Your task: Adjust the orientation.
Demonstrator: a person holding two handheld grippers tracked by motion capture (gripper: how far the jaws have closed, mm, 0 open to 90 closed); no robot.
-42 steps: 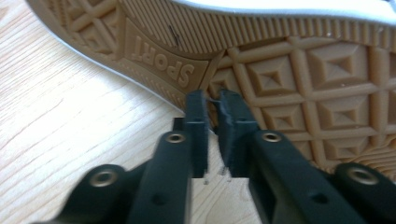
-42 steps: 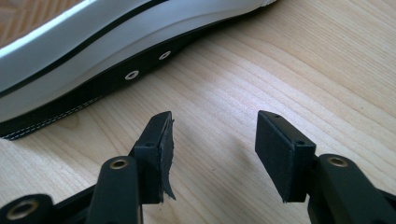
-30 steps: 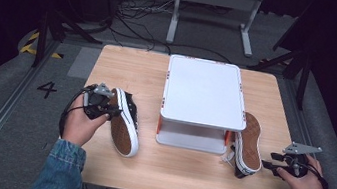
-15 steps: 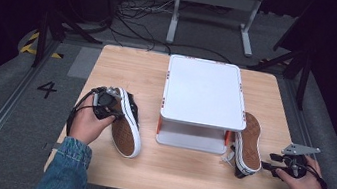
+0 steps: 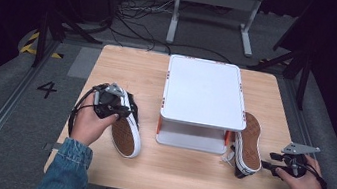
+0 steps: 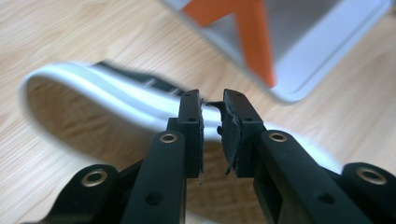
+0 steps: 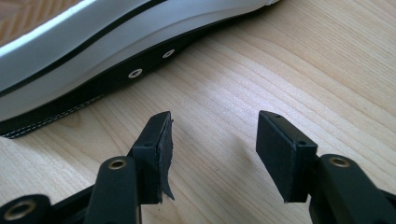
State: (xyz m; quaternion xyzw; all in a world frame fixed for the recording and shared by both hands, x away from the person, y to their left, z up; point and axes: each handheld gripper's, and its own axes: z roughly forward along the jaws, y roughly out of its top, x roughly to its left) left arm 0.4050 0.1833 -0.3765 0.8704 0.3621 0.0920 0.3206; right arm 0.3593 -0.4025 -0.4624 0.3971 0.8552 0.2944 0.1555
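The left gripper (image 5: 113, 102) is clamped on the rim of the left shoe (image 5: 126, 131), which is tipped sole-up beside the white two-tier rack (image 5: 205, 97); this looks like the carry toward the rack's lower shelf. The right gripper (image 5: 273, 167), jaws apart and holding nothing, sits just beside the right shoe (image 5: 248, 144). The next move calls for clearing the orange post (image 6: 252, 37); bare table (image 5: 184, 178) in front gives room.

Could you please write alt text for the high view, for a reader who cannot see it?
A person's left hand-held gripper grips a sneaker lying sole-up on a wooden table, left of a white two-tier shelf. A second sneaker lies sole-up right of the shelf, with the right hand-held gripper open beside it.
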